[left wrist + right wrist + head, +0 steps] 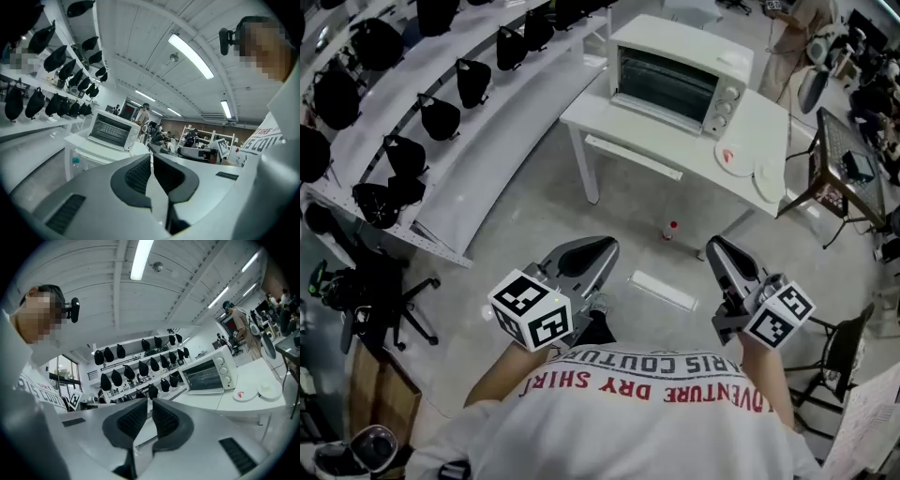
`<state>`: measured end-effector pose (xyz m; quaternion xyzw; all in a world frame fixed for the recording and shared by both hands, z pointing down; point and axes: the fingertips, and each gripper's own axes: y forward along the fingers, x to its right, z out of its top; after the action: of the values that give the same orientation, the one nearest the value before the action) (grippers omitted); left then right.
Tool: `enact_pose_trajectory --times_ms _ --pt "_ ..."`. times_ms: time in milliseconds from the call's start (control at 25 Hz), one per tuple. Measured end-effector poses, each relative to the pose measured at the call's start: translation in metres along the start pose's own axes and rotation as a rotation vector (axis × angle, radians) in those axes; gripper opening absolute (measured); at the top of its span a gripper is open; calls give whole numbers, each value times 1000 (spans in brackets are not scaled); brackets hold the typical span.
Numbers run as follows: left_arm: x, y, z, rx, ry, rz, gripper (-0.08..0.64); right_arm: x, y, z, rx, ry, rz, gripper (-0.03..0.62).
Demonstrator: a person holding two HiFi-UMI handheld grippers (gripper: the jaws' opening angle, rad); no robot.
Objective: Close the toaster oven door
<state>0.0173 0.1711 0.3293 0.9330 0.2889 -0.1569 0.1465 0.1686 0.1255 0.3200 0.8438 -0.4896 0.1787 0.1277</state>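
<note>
The white toaster oven (675, 75) stands on a white table (609, 112) at the far middle of the head view. Its glass door looks upright against its front; the oven (115, 130) also shows far off in the left gripper view, and the oven (208, 373) in the right gripper view. Both grippers are held close to the person's chest, well short of the table. My left gripper (605, 246) is shut with nothing in it, the left gripper (151, 157) pads pressed together. My right gripper (715, 244) is shut and empty too, as the right gripper (150, 401) view shows.
Two white plates (736, 155) lie on the table right of the oven. A red-capped bottle (671, 229) and a white panel (664, 291) sit on the floor between me and the table. Shelves of black bags (441, 117) run along the left; a dark side table (839, 159) stands right.
</note>
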Motion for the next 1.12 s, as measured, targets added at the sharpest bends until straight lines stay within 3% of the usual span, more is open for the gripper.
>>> enact_pose_trajectory --times_ms 200,440,560,800,1120 --pt "-77 14 23 -55 -21 -56 40 18 67 2 -12 32 -92 28" --pt "-162 31 32 -111 -4 -60 41 48 124 -10 -39 51 -190 33" --pt "-192 34 26 -146 -14 -74 41 58 139 -23 -69 44 -228 64" --pt "-240 41 9 -181 -13 -29 43 79 154 -55 -131 52 -281 139" --pt "-282 79 -6 -216 56 18 211 141 156 -85 -147 107 -401 192"
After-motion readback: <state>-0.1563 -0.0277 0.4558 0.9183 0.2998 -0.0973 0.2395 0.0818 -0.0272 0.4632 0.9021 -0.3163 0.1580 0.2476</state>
